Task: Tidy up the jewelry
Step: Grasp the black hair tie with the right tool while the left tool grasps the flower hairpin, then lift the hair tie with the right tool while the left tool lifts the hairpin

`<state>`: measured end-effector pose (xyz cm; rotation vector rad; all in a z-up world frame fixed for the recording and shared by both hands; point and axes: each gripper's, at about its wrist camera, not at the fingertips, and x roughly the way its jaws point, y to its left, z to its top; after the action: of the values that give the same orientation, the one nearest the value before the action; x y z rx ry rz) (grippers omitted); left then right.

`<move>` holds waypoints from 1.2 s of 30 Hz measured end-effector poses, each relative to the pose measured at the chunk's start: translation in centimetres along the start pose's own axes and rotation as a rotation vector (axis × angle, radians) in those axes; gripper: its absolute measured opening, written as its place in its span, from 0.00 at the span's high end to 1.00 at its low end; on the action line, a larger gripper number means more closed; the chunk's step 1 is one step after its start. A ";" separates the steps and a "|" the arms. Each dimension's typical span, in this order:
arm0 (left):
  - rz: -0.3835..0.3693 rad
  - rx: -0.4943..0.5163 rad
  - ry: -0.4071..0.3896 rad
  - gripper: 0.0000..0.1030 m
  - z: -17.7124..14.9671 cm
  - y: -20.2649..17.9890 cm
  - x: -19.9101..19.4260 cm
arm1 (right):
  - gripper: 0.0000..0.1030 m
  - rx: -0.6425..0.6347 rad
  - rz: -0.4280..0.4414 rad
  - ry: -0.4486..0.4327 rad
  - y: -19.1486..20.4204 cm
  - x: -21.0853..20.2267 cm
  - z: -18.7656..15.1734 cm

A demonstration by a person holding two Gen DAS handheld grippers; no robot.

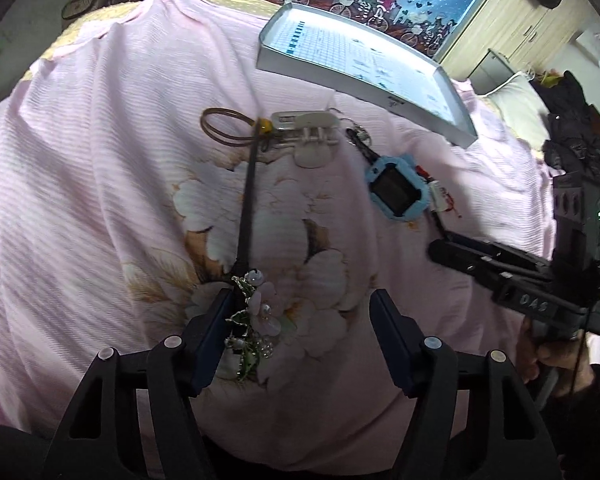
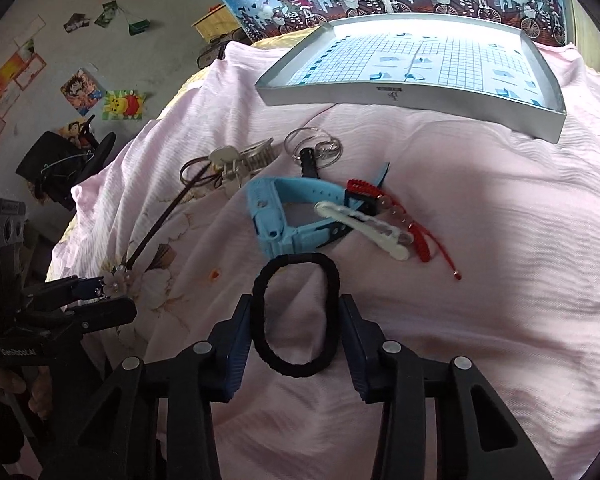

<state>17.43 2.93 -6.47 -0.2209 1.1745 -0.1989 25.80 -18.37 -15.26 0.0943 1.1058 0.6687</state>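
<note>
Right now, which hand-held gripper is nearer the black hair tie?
Right. The right hand-held gripper is open with its fingers on either side of the black hair tie. The left hand-held gripper sits off to the side at the flower hairpin.

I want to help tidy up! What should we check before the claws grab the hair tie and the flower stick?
1. Black hair tie sits between right claw fingers: ok.
2. Right claw open: ok.
3. Flower hairpin centred in left claw: not ok, it hugs one finger.
4. Left claw open: ok.
5. Box has room: ok.
6. Hairpin tip free of the brown hair tie: cannot tell.
</note>
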 end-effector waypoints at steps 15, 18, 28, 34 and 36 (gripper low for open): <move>0.147 0.007 -0.025 0.60 -0.7 0.1 0.5 | 0.61 -0.004 -0.001 -0.007 0.3 -0.1 -0.3; 0.126 0.013 -0.020 0.65 -0.9 0.0 0.4 | 0.64 -0.025 -0.012 -0.015 0.9 -0.2 -0.5; 0.065 0.050 0.003 0.77 -1.1 -1.1 0.7 | 0.65 -0.042 -0.003 -0.019 1.6 -0.3 -0.7; 0.026 0.071 -0.001 0.78 -1.2 -1.5 0.8 | 0.75 -0.052 0.006 -0.024 1.9 -0.5 -0.8; 0.012 0.077 -0.003 0.79 -1.3 -1.6 0.8 | 0.79 -0.059 0.007 -0.021 2.1 -0.4 -0.8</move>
<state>16.51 1.06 -7.22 -0.1465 1.1621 -0.2330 24.03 -17.09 -14.47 0.0541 1.0652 0.7045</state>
